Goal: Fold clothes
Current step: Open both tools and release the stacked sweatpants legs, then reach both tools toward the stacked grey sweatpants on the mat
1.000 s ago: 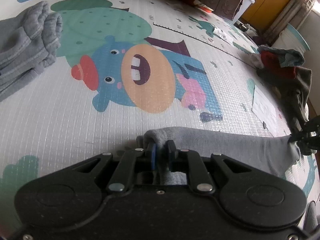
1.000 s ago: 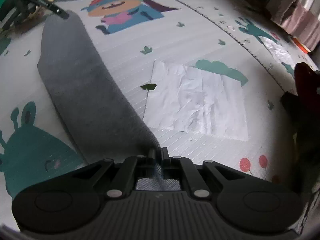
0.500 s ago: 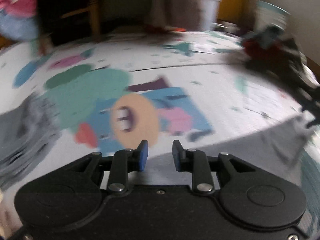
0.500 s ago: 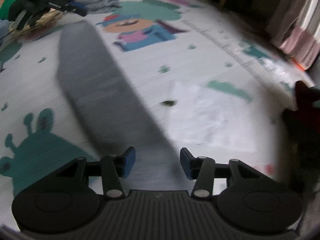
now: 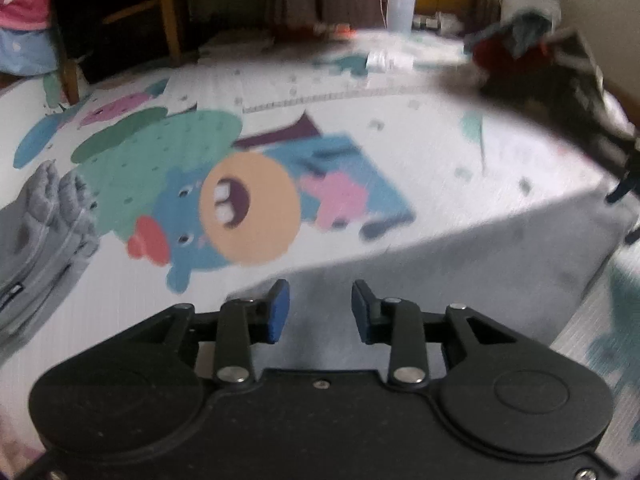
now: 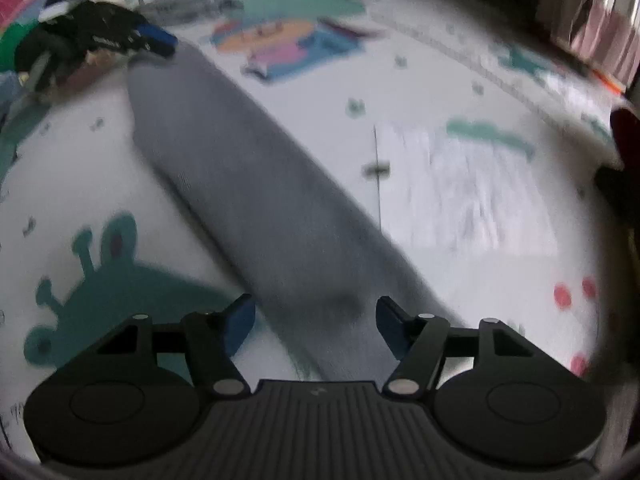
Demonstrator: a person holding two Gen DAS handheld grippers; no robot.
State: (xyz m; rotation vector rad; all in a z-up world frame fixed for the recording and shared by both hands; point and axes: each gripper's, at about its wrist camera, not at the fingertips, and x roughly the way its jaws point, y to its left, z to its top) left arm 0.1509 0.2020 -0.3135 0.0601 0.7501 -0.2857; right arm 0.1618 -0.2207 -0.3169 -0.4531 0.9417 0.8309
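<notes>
Grey garment (image 6: 256, 184), a long narrow strip of soft knit, lies flat on the cartoon-printed play mat (image 5: 400, 128), stretched between the two tools, one end under each. Left gripper (image 5: 316, 312) hangs just above its end with the blue pads (image 5: 280, 312) spread apart and nothing between them; right gripper (image 6: 314, 324) does the same at the other end, jaws wide, cloth passing beneath the gap but not pinched. Both views are smeared with motion, so finer creases are hard to make out. Beside the strip sits a crumpled white sheet of paper (image 6: 480, 192), and a stack of folded grey clothes (image 5: 44, 236) rests at the left edge of the mat; a dark heap of unfolded clothes (image 5: 540, 64) waits at the far right. To fold this well, I would say each tool should take a corner squarely, pinch only the top layer, lift together and carry one end over the other so the edges meet, keeping clear of the paper
</notes>
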